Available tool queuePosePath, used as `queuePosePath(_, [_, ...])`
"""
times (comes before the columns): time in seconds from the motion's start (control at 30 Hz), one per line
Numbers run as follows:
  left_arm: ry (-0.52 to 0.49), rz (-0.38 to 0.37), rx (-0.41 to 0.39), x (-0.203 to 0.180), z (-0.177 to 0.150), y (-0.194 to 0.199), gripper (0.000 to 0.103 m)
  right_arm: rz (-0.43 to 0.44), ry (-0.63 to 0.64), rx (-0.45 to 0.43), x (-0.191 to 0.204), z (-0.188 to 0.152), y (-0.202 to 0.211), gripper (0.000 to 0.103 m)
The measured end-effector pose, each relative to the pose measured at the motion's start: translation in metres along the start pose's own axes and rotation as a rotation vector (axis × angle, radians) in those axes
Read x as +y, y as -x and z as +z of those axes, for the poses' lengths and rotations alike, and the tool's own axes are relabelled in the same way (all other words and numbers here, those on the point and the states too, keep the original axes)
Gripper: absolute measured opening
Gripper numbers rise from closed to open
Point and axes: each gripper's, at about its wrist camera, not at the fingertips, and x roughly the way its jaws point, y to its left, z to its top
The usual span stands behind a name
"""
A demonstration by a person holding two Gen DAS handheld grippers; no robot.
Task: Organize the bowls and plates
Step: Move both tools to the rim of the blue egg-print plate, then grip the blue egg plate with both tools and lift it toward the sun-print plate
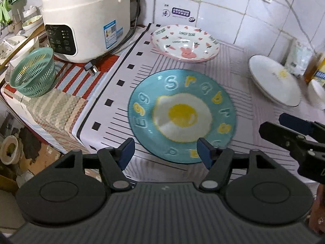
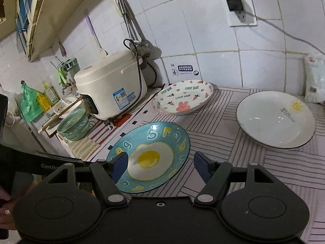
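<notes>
Left wrist view shows three plates on the striped cloth (image 1: 233,65), taking the rice cooker (image 1: 87,20) as the landmark. One blue egg plate (image 1: 181,116) lies flat in front of the cooker and to its right, nearest the camera. One pink rabbit plate (image 1: 185,43) sits just to the right of the cooker, close to the tiled wall; a second rim seems to show under it, though the edge is too soft to be sure. One white sun plate (image 1: 273,80) rests farthest from the cooker, well apart from the other two. One green basket (image 1: 33,72) stands tilted in front of the cooker on its left.

Both claws are spread wide and hold nothing. The left gripper (image 1: 165,152) hovers at the near rim of the egg plate. The right gripper (image 2: 160,167) hangs over the same plate, its blue pads (image 2: 119,165) either side of the plate's near half.
</notes>
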Motion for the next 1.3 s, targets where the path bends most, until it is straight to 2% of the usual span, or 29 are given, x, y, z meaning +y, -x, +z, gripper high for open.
queuePosePath(0.17, [-0.016, 0.007, 0.003, 0.012, 0.001, -0.029, 0.070, -0.004, -0.025, -0.003, -0.002, -0.017, -0.028, 0.076])
queuePosePath(0.37, [-0.011, 0.002, 0.038, 0.030, 0.006, -0.064, 0.070, -0.011, -0.055, 0.051, -0.007, -0.027, -0.060, 0.075])
queuePosePath(0.57, [0.029, -0.047, 0.079, 0.047, 0.011, -0.078, 0.048, 0.013, -0.151, 0.137, -0.020, -0.029, -0.089, 0.063])
queuePosePath(0.63, [0.039, -0.053, 0.099, 0.050, 0.013, -0.083, 0.033, 0.007, -0.176, 0.153, -0.022, -0.029, -0.096, 0.056])
queuePosePath(0.7, [0.058, -0.068, 0.105, 0.053, 0.014, -0.087, 0.027, 0.013, -0.192, 0.158, -0.023, -0.028, -0.101, 0.039])
queuePosePath(0.73, [0.063, -0.078, 0.100, 0.054, 0.015, -0.088, 0.022, 0.013, -0.197, 0.165, -0.023, -0.027, -0.103, 0.036])
queuePosePath(0.8, [0.043, -0.064, 0.078, 0.050, 0.014, -0.089, 0.022, -0.016, -0.194, 0.186, -0.024, -0.026, -0.108, 0.021])
queuePosePath(0.93, [0.037, -0.068, 0.042, 0.049, 0.007, -0.088, 0.024, 0.012, -0.230, 0.200, -0.033, -0.026, -0.111, 0.020])
queuePosePath(1.1, [0.107, -0.086, 0.098, 0.047, 0.013, -0.097, 0.033, 0.075, -0.212, 0.247, -0.042, -0.019, -0.120, 0.020])
queuePosePath(1.3, [0.103, -0.033, 0.126, 0.040, 0.017, -0.095, 0.034, 0.134, -0.152, 0.299, -0.044, -0.011, -0.126, 0.022])
